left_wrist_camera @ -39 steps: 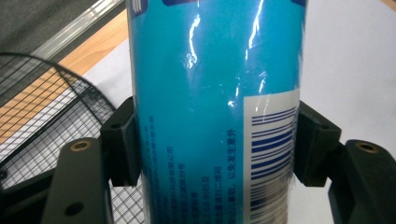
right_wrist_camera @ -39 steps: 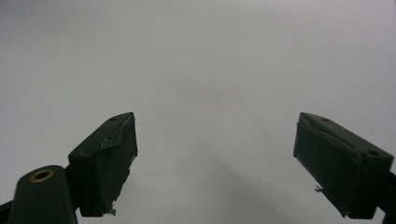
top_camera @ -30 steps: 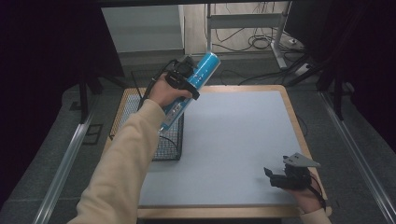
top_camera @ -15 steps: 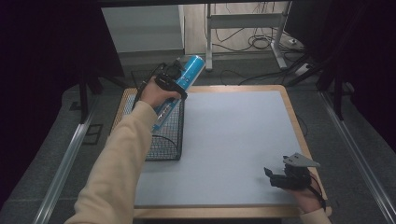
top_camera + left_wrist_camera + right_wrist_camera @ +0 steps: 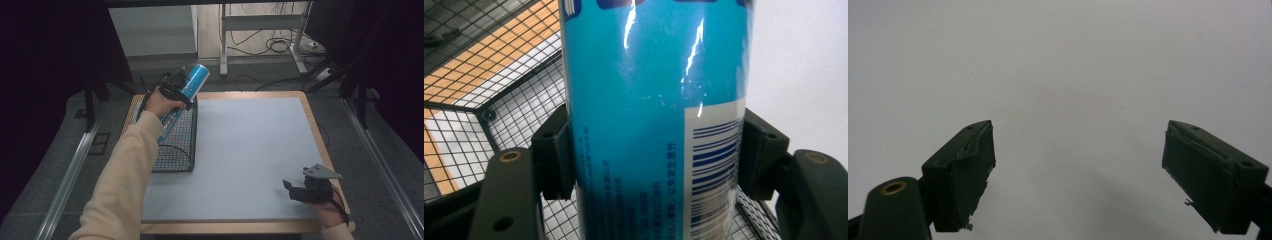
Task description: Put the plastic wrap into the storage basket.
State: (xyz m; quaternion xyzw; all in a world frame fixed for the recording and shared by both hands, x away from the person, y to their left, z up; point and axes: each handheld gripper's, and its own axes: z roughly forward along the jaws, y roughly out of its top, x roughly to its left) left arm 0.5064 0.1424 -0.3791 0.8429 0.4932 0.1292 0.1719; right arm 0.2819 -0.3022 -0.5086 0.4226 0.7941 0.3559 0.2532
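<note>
Left hand-held gripper clamped on blue can, tilted, held above far end of wire basket. Can lifted, not yet inside basket; lowering and release left. Right hand-held gripper jaws wide apart, empty, resting on counter well away from basket.

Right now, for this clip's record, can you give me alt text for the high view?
The left claw holds a blue can tilted above the black wire basket at the left edge of a grey mat. The right claw rests open near the mat's front right corner, holding nothing.
</note>
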